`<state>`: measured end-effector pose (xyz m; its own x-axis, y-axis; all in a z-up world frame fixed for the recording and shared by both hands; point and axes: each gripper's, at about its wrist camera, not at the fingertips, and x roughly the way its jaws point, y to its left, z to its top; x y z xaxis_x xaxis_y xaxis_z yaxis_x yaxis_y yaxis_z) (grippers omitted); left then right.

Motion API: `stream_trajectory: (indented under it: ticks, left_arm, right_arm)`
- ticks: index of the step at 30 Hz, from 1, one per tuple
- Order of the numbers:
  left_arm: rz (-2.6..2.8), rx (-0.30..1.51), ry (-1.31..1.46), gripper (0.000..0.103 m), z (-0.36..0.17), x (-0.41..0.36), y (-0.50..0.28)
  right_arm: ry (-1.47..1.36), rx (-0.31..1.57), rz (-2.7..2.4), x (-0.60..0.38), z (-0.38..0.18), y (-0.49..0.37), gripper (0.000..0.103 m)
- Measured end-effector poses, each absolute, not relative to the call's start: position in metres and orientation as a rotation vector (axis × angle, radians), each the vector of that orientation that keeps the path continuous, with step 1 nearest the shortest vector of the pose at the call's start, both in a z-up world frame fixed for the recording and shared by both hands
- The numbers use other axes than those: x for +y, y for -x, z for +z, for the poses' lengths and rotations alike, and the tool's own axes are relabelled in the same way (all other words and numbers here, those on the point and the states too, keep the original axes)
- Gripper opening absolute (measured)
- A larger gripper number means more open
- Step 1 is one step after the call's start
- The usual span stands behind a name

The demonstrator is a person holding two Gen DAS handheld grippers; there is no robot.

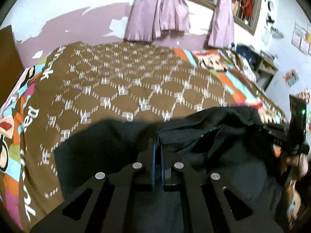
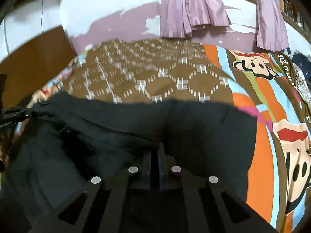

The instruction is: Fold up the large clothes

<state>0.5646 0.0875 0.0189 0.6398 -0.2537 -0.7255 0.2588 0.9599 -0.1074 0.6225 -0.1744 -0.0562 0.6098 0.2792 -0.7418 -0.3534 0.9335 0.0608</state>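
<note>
Black garment [image 1: 108, 145] — large, dark, rumpled — lying across the near part of a bed, its far edge running side to side over the brown patterned bedspread [image 1: 124, 81]. Left gripper [image 1: 157, 145]: jaws drawn together, blue-lined pads nearly meeting, the tips buried in a raised fold of the black cloth near the garment's middle; cloth appears pinched between them. Right gripper [image 2: 155, 151]: jaws likewise closed, tips pressed into the dark fabric, which bunches up around them; the pinch itself is hard to see against the black. In the right wrist view the left gripper shows at the left edge, a taut peak of cloth drawn toward it; in the left wrist view the right gripper sits at the far right edge with a green light on its body. Bedspread border — striped in orange, blue and green with cartoon monkey faces [image 2: 252, 64] — lies to the right of the garment. Lilac curtains [image 1: 159, 11] hang against the far wall beyond the bed, below a barred window [image 1: 241, 2]. Both views blurred.
</note>
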Motion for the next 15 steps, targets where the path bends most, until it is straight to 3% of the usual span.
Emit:
stream_trajectory:
  ticks: [5, 9, 12, 14, 15]
  left_arm:
    - [-0.255, 1.0, -0.07, 0.002, -0.05, 0.082, -0.573]
    - [-0.213, 1.016, -0.029, 0.002, -0.06, 0.079, -0.582]
    - [-0.223, 0.985, -0.04, 0.003, -0.05, 0.078, -0.571]
    - [-0.254, 0.965, -0.005, 0.006, -0.04, 0.086, -0.559]
    - [-0.269, 0.957, 0.018, 0.006, -0.037, 0.09, -0.553]
  right_arm:
    - [0.154, 0.89, 0.322, -0.164, -0.078, -0.635, 0.004]
    - [0.074, 0.859, 0.351, -0.181, -0.069, -0.621, 0.006]
    - [-0.036, 0.801, 0.38, -0.2, -0.051, -0.605, 0.016]
    - [-0.087, 0.746, 0.384, -0.205, -0.034, -0.599, 0.03]
    - [-0.109, 0.716, 0.391, -0.206, -0.023, -0.6, 0.03]
